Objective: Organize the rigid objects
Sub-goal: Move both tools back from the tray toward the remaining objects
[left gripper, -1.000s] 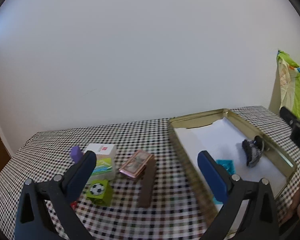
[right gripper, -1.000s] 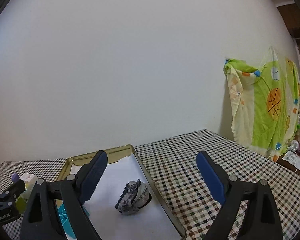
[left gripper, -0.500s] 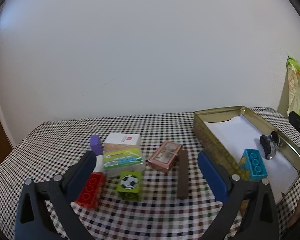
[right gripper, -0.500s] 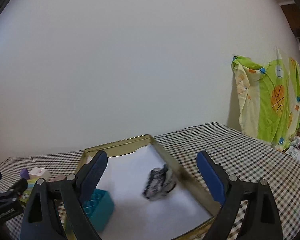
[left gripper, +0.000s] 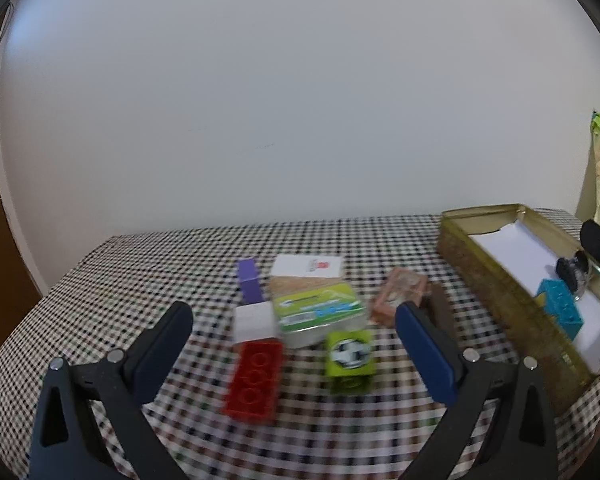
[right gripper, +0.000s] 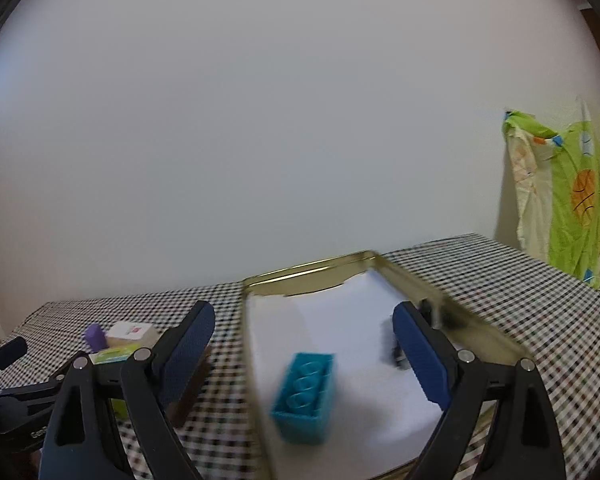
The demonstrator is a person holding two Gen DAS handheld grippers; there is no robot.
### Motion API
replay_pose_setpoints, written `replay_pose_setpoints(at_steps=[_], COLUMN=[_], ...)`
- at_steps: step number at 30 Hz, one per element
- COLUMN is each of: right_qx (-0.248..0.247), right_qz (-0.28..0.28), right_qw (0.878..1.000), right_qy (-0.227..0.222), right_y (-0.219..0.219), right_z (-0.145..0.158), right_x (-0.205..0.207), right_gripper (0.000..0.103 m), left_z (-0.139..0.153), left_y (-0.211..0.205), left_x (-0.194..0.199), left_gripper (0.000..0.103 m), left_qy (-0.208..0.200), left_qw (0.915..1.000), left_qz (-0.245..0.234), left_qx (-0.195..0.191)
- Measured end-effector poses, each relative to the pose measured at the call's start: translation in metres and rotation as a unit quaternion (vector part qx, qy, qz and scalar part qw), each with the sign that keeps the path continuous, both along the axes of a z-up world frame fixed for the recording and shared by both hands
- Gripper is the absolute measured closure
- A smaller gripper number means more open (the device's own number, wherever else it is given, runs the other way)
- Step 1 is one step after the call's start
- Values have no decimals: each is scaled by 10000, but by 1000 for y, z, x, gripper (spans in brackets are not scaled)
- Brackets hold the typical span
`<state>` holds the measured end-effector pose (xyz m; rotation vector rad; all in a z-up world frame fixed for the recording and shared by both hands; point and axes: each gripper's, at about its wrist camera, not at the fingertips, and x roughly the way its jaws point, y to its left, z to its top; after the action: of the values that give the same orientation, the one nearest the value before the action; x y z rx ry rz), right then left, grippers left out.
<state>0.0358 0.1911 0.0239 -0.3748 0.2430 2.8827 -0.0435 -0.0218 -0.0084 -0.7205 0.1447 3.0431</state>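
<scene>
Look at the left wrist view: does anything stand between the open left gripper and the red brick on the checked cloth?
Nothing visible does. The left gripper is open and empty, and the red brick lies on the checked cloth just ahead, between its fingers' lines. The white block sits at the brick's far end.

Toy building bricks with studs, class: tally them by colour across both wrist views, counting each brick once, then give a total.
Red brick, on the checked cloth: 1
Teal brick, in the gold tin: 1
Green brick with a football picture, on the cloth: 1
Total: 3
</scene>
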Motion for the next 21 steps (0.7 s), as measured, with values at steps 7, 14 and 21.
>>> replay_pose_setpoints(at_steps=[7,14,21], right_qx=[5,21,-188], right_qz=[299,473,532], right_qw=[9994,9982,9971], right_qy=[-172,-368,-511], right_y=[-30,-50,-61], right_z=[-3,-7,-10], right_x=[-8,-16,-23], right_gripper=[11,11,11], left_z=[-2,-6,-11], left_y=[-43,-86,-110], left_x=[-12,-23,-26], left_gripper=[1,1,1], left_qy=[-87,-236,-412], left_qw=[9996,9977,9945], left_qz=[247,571,761], left_qx=[53,295,582])
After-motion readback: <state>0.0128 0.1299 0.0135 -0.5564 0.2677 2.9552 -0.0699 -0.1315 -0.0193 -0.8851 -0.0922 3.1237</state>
